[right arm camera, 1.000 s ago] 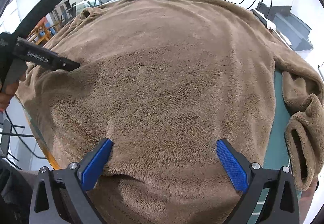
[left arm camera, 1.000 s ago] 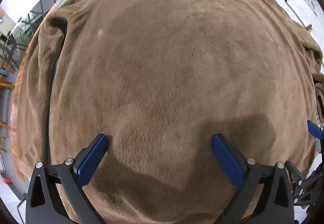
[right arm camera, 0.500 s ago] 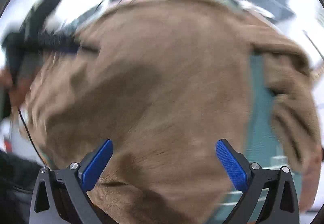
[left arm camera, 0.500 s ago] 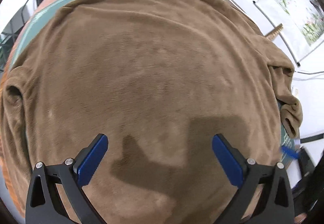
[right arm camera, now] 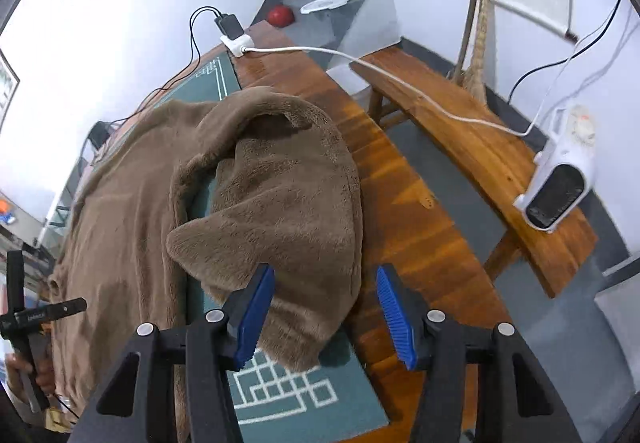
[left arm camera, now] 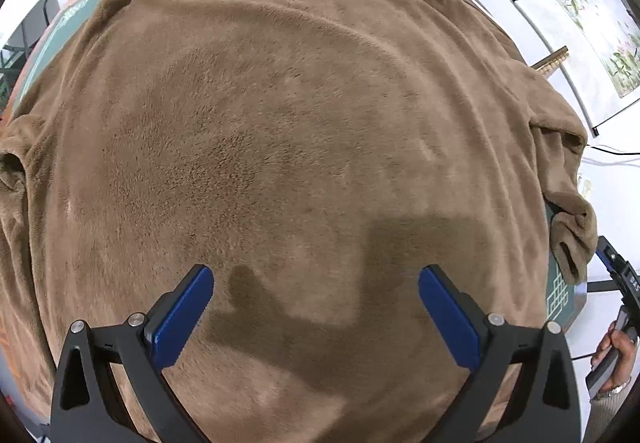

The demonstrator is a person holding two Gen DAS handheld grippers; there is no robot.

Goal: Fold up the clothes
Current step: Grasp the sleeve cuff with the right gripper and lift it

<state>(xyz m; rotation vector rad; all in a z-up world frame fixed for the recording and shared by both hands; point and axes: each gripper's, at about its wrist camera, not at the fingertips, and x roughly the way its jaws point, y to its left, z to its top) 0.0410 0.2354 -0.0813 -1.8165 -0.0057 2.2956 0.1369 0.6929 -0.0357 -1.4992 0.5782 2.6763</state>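
A brown fleece garment lies spread flat over the table, filling the left wrist view. Its right sleeve is bunched at the right edge. My left gripper is open and empty, hovering over the garment's near part. In the right wrist view the same sleeve lies folded in a heap on the green mat. My right gripper is open and empty, its jaws on either side of the sleeve's cuff end. The left gripper shows at the left edge of that view.
The wooden table runs past the sleeve's right. A wooden bench holds a white heater. A white power strip with cables sits at the table's far end. A red ball lies beyond.
My right gripper swung right from over the garment's body to the bunched sleeve and narrowed its jaws. My left gripper shifted so more of the garment and the right sleeve show.
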